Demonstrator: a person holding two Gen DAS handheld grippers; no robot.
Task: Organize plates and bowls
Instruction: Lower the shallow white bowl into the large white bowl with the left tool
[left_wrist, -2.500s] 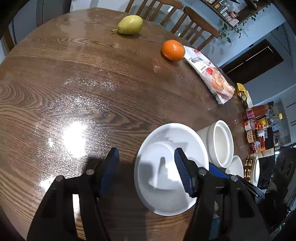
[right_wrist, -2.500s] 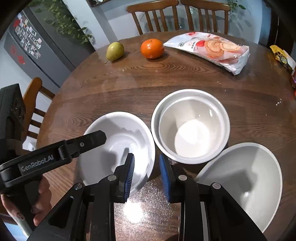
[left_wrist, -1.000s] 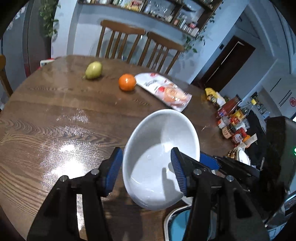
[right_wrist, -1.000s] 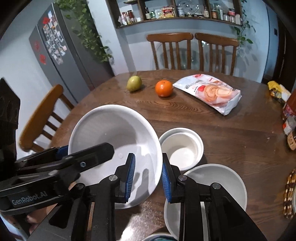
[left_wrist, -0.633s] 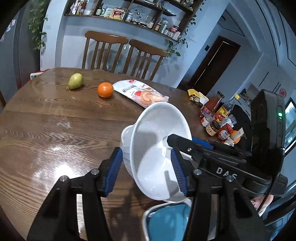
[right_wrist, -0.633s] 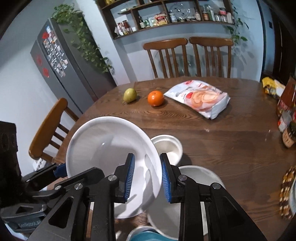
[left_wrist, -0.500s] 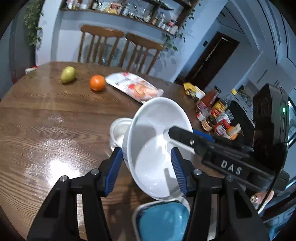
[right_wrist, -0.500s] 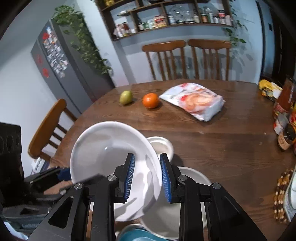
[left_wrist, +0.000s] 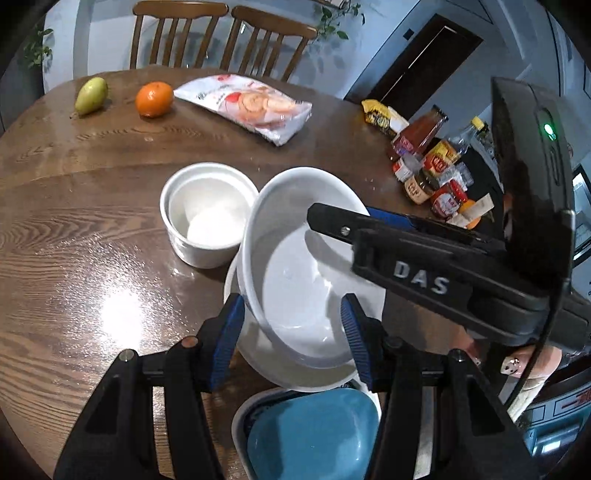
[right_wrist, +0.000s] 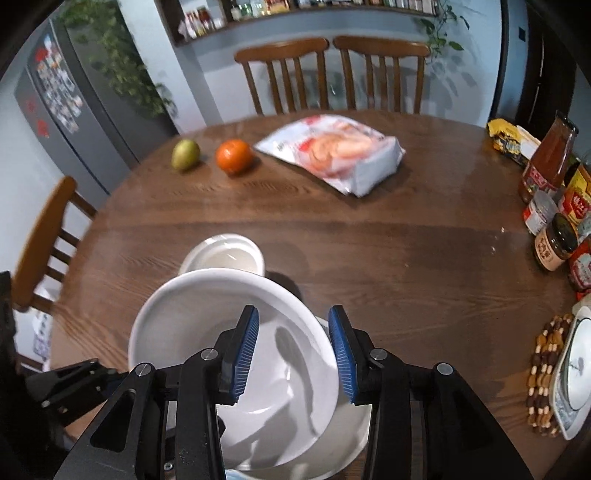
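A white bowl (left_wrist: 295, 280) leans tilted inside a wider, shallow white plate (left_wrist: 332, 380). My left gripper (left_wrist: 291, 339) is shut on the bowl's near wall, one pad on the outside and one inside. My right gripper (right_wrist: 293, 347) straddles the bowl's (right_wrist: 207, 325) opposite rim. Its jaws are opening, and the pads stand clear of the rim between them. In the left wrist view its black fingers (left_wrist: 332, 225) reach in from the right. A small straight-walled white bowl (left_wrist: 207, 221) stands just left of the plate. A blue bowl (left_wrist: 314, 435) sits nearest to me.
A pear (left_wrist: 91, 95), an orange (left_wrist: 154, 99) and a snack bag (left_wrist: 247, 105) lie at the far side of the round wooden table (left_wrist: 74, 258). Sauce bottles and jars (left_wrist: 432, 166) crowd its right edge, near a beaded trivet (right_wrist: 546, 369). Chairs stand behind and to the left.
Both grippers lifted the white bowl off the table, carried it past the small bowl and lowered it into the shallow plate. The right jaws, which were shut on the rim, have parted.
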